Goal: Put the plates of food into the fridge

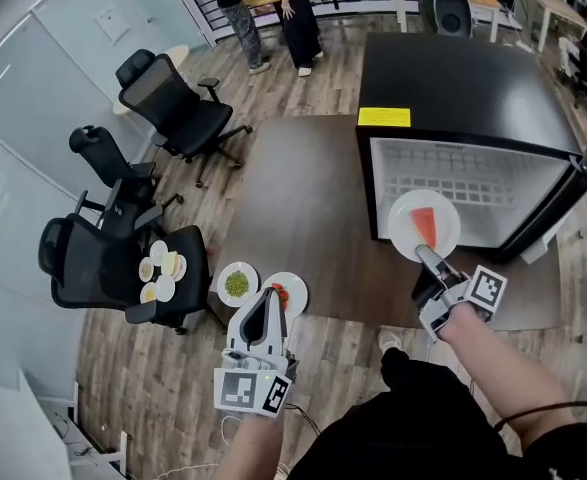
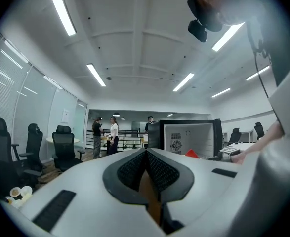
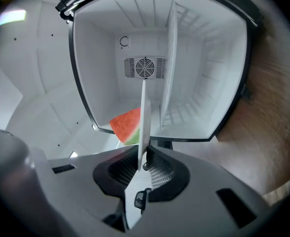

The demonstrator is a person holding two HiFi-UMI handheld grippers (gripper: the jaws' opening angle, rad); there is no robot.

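Right gripper (image 1: pixel 424 257) clamped on the watermelon plate (image 1: pixel 423 223) rim, fridge (image 1: pixel 473 183) wide open ahead. Left gripper (image 1: pixel 270 295) fingers together, empty, 2 plates (image 1: pixel 237 284) nearby.

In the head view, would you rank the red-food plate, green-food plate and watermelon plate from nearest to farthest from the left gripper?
1. red-food plate, right beside the left gripper.
2. green-food plate, just to its left.
3. watermelon plate, far right by the fridge.

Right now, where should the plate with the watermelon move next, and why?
Probably ease the right gripper forward, carrying the round white plate with the red watermelon slice into the open black fridge. Its jaws grip the plate's rim, the plate hangs just outside the opening, and the white inside shows free room.
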